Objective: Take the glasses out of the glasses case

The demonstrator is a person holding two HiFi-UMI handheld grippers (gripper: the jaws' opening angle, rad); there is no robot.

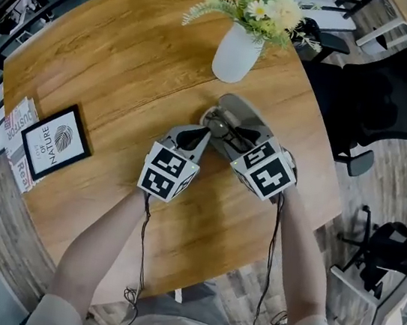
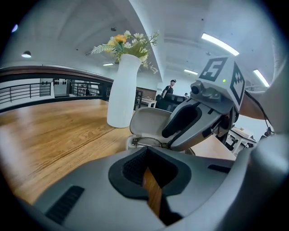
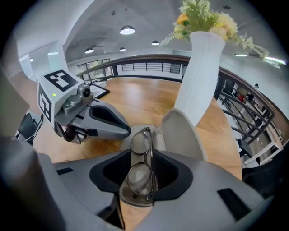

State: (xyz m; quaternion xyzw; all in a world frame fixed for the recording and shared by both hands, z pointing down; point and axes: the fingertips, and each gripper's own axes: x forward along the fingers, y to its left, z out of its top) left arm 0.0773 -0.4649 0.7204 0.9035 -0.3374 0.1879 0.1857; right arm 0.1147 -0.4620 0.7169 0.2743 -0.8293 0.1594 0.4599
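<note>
My right gripper [image 3: 140,180] has its jaws spread over the glasses [image 3: 141,143], while the left gripper [image 2: 151,185] is barely parted and empty. That wire frame looks flimsy and light, so I'd pinch the bridge [image 3: 147,159].

One glasses case [image 1: 241,113], one glasses [image 3: 139,177], one vase [image 1: 236,53]

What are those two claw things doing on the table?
A person works two grippers at an open glasses case on a wooden table. The right gripper has its jaws on either side of the glasses, which lie in the case; it doesn't look clamped yet. The left gripper sits close beside the case, jaws barely apart, holding nothing.
</note>
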